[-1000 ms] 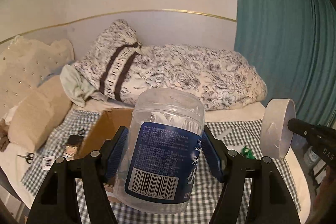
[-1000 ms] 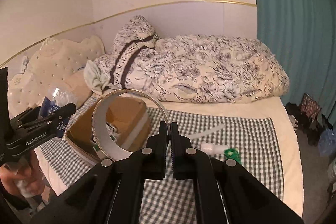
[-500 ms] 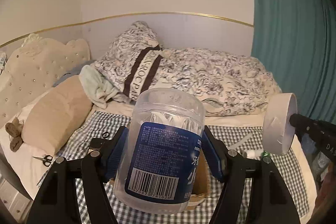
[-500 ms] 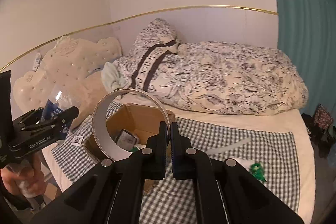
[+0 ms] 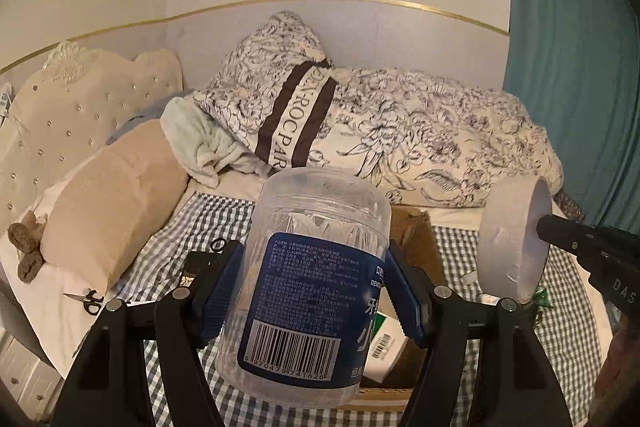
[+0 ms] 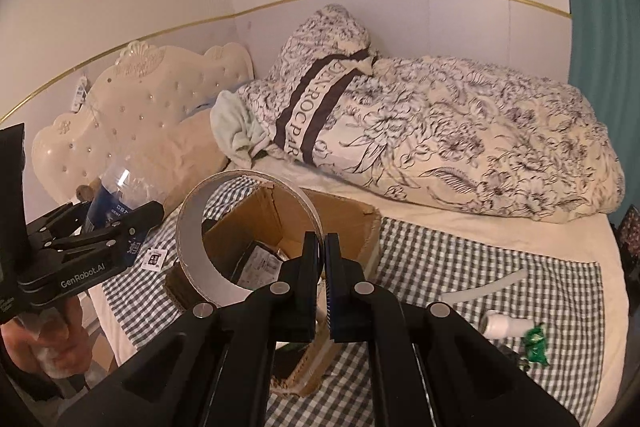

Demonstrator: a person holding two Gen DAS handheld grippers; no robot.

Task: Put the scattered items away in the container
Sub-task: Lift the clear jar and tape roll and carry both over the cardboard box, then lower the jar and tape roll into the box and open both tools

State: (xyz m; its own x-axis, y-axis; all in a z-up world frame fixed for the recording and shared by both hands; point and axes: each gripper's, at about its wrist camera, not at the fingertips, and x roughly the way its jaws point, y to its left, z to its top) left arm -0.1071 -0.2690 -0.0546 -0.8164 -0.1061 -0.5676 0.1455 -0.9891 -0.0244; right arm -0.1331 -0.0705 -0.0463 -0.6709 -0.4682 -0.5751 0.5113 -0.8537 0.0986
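Note:
My left gripper is shut on a clear plastic jar with a blue label and white picks inside, held over the near part of the cardboard box. My right gripper is shut on the rim of a white tape roll, which hangs above the open cardboard box on the checked cloth. In the left wrist view the tape roll shows at the right on the other gripper's tip. The box holds a few packets. In the right wrist view the jar shows at the left.
Scissors lie on the bed's left edge beside a beige pillow. A white bottle, a green wrapper and a white strip lie on the checked cloth right of the box. A flowered duvet fills the back.
Both grippers have swung across the bed, so the box has shifted right in each view and now sits under the jar and tape roll. Both grips are unchanged.

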